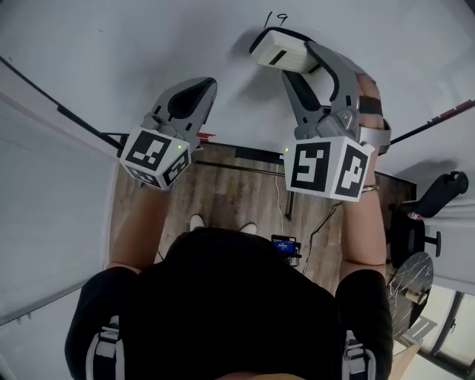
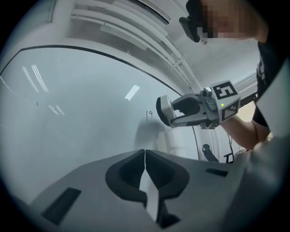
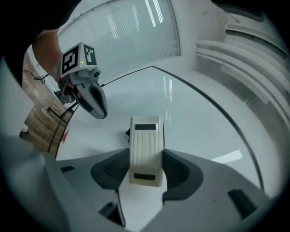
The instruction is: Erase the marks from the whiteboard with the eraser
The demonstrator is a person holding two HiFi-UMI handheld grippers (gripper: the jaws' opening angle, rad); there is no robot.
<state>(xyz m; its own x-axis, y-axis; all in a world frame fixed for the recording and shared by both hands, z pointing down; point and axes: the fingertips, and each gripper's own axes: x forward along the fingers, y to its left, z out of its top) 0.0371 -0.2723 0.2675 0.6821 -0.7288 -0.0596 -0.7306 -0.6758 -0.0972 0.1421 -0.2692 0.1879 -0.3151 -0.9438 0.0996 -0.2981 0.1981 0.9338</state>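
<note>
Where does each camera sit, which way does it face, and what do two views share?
Head view: on the person's head, looking steeply down along the whiteboard; shows torso, forearms, left gripper, right gripper holding the eraser.
Left gripper view: on the left gripper, facing the whiteboard past its shut, empty jaws; shows the right gripper and forearm.
Right gripper view: on the right gripper, facing the whiteboard past the clamped eraser; shows the left gripper.
Shared: head and left gripper views both show the "19" mark.
</note>
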